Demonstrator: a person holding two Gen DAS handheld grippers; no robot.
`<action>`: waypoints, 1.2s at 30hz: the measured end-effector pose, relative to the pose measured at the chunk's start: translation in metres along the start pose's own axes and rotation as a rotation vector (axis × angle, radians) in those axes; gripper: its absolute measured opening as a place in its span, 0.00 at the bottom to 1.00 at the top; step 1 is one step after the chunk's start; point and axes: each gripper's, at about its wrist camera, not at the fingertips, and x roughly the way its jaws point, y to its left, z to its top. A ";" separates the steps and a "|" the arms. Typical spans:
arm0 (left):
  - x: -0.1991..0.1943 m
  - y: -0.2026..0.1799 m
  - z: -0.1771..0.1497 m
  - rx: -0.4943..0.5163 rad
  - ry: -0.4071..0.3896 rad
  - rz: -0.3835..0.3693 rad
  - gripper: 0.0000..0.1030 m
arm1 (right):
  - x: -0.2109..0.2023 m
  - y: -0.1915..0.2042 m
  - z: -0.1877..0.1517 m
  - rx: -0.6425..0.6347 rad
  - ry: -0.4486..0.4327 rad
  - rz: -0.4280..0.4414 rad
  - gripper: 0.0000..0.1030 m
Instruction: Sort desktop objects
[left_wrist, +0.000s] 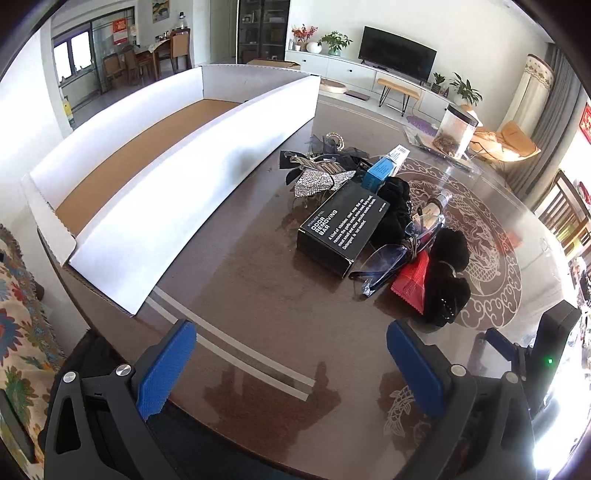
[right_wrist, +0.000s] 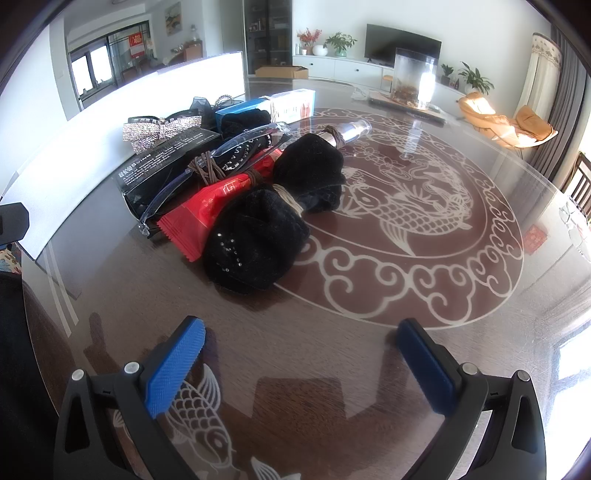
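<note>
A pile of small objects lies mid-table: a black "Odor Removing Bar" box (left_wrist: 341, 229) (right_wrist: 166, 162), clear glasses (left_wrist: 384, 264) (right_wrist: 221, 155), a red packet (left_wrist: 412, 280) (right_wrist: 207, 210), a black velvet bow (left_wrist: 447, 280) (right_wrist: 273, 214), a rhinestone bow (left_wrist: 321, 181) (right_wrist: 159, 131), a blue box (left_wrist: 384, 166) (right_wrist: 266, 105) and a small bottle (right_wrist: 347, 131). A long white cardboard tray (left_wrist: 155, 206) stands left of the pile. My left gripper (left_wrist: 291, 363) is open and empty, short of the pile. My right gripper (right_wrist: 301, 363) is open and empty, just in front of the velvet bow.
The round glass-topped table (right_wrist: 424, 221) has a white fish pattern. A clear fish tank (left_wrist: 456, 131) (right_wrist: 412, 79) stands at the far side. A patterned cloth (left_wrist: 18, 314) lies off the table's left edge. The right gripper's body (left_wrist: 554, 347) shows at the left wrist view's right edge.
</note>
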 end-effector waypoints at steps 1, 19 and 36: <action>0.002 0.002 -0.004 0.034 0.002 0.029 1.00 | 0.000 0.000 0.000 0.000 0.000 0.000 1.00; 0.106 -0.015 0.027 0.288 0.049 -0.101 1.00 | 0.000 0.000 0.000 0.000 0.000 0.001 1.00; 0.129 -0.029 0.059 0.348 -0.046 -0.157 1.00 | 0.037 0.002 0.048 -0.020 0.003 0.015 1.00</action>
